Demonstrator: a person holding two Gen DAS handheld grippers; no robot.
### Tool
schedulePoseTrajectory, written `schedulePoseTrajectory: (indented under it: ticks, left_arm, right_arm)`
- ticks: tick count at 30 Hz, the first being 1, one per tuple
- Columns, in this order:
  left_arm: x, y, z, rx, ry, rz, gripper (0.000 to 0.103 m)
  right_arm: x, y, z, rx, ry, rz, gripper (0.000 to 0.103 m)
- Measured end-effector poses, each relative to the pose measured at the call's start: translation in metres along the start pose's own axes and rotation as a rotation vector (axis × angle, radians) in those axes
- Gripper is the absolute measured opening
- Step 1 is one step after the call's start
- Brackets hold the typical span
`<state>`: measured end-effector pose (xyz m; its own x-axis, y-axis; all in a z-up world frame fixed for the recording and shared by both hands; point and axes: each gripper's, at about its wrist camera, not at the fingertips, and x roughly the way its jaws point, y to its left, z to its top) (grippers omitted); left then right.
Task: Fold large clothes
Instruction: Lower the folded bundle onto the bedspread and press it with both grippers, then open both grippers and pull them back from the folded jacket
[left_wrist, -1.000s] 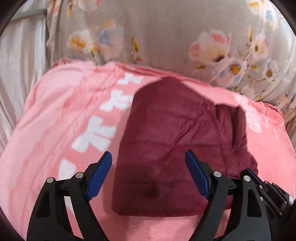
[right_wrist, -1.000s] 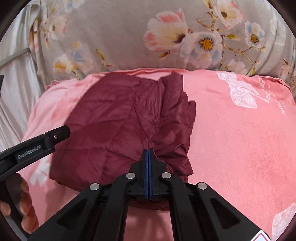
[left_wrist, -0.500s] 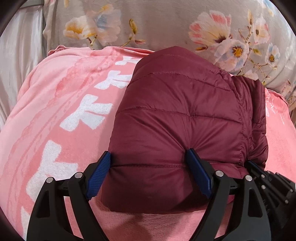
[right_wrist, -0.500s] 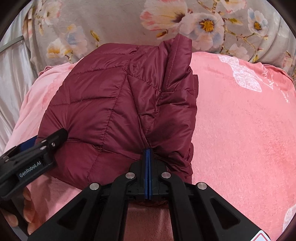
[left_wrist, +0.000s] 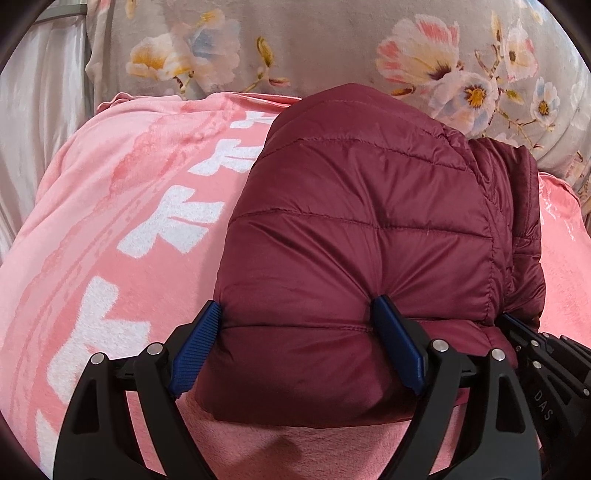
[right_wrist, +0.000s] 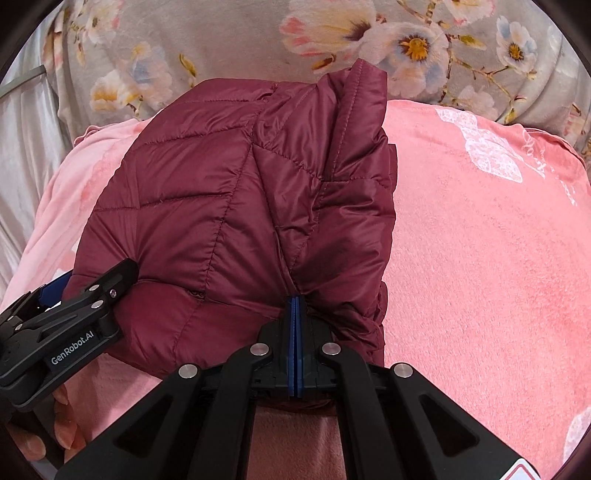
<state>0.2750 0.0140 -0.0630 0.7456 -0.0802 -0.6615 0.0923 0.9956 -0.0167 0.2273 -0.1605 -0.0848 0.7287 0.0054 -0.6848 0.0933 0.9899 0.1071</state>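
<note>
Left wrist view: one folded maroon quilted puffer jacket (left_wrist: 362, 236) lies on a pink plush blanket w/ white print (left_wrist: 122, 229), directly ahead of the left gripper (left_wrist: 295, 347). Its two blue pads stand wide, one each side of the jacket's near folded edge; both press into the padding, so the left gripper grips the jacket's near edge across its width. Tip of the right gripper (left_wrist: 532, 343) shows at lower right, against the jacket's right corner.

Right wrist view only: right gripper (right_wrist: 295, 321) jaws fully closed, blue pads together, nose pushed into the jacket's (right_wrist: 240, 206) near edge; whether fabric is pinched betw. them cannot be told. Left gripper (right_wrist: 70, 314) seen side-on at left, w/ fingers (right_wrist: 62, 421) of the person's hand below it. A stiff flap of the jacket stands up at the far end.

Count: 1 jacket, 1 blanket (right_wrist: 480, 258), 2 grippers, 1 grey floral-print cloth (left_wrist: 332, 48) beyond the blanket.

Room: wide bare blanket to the right of the right gripper and to the left of the left gripper. Blanket's far edge meets the floral cloth just past the jacket.
</note>
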Motion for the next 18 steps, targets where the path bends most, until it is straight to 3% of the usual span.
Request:
schedulePoseTrajectory:
  ticks: [18]
  left_arm:
    - [0.0013, -0.0022, -0.0001, 0.02, 0.003, 0.021, 0.082]
  right_arm:
    - [0.0036, -0.0053, 0.0017, 0.019, 0.005, 0.02, 0.0]
